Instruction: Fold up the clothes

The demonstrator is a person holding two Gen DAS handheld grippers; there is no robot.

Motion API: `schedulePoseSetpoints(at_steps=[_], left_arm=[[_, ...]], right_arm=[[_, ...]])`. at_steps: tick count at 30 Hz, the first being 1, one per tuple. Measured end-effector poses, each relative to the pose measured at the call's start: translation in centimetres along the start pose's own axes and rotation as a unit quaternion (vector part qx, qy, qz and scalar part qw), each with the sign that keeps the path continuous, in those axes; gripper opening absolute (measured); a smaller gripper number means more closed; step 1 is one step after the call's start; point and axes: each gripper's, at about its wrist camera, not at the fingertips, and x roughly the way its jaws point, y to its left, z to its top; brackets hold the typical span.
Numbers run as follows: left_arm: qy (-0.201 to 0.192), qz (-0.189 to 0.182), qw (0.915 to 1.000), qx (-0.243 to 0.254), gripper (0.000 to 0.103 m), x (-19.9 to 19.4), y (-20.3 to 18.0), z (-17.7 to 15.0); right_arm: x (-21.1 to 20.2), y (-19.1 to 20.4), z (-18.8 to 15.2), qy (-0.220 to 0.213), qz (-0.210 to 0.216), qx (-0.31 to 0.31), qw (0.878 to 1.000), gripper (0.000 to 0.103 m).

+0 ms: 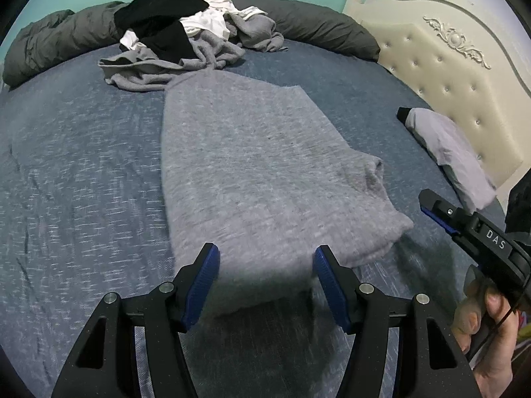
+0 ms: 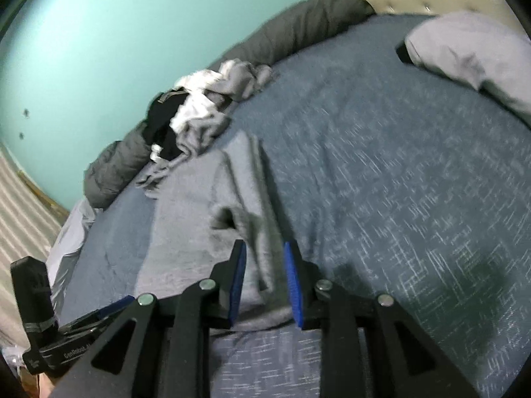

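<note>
With the grey garment (image 1: 252, 172) laid half-folded mid-bed (image 1: 83, 165), the left gripper (image 1: 267, 282) held apart over its near hem and the right gripper (image 2: 264, 282) narrowly parted over its edge, the folded layers could be dragged askew.

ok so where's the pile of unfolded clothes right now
In the left wrist view the pile of clothes sits at the far end of the bed, against the dark grey bolster, just beyond the flat grey garment.

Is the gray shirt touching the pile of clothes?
Touching. In the left wrist view, the far end of the gray shirt runs straight into the pile, with no blue bed showing between them.
</note>
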Motion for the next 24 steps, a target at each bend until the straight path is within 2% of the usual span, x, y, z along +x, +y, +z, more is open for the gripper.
schedulePoseSetpoints(at_steps=[3, 7, 12, 17, 20, 24], left_arm=[[-0.009, -0.005, 0.9998, -0.015, 0.064, -1.9, 1.1, -0.3], [-0.022, -0.013, 0.9991, -0.035, 0.064, -4.8, 2.8, -0.7], [-0.041, -0.021, 0.9974, -0.056, 0.064, -8.6, 4.7, -1.3], [-0.057, -0.035, 0.9946, -0.079, 0.065, -12.1, 6.2, -1.6], [-0.065, -0.042, 0.9931, -0.088, 0.066, -13.7, 6.9, -1.6], [-0.072, -0.045, 0.9922, -0.092, 0.068, -14.9, 7.4, -1.3]], right_arm=[[-1.0, 1.1, -0.5, -0.002, 0.009, -0.015, 1.0, 0.023], [-1.9, 1.9, -1.6, 0.019, 0.014, -0.01, 1.0, 0.024], [-4.0, 3.7, -2.5, 0.042, 0.005, -0.038, 0.998, 0.024], [-7.6, 4.6, -1.1, 0.049, -0.023, -0.05, 0.997, 0.024], [-8.9, 5.7, -0.1, 0.058, -0.037, -0.059, 0.996, 0.035], [-9.2, 6.8, 0.8, 0.074, -0.042, -0.058, 0.995, 0.038]])
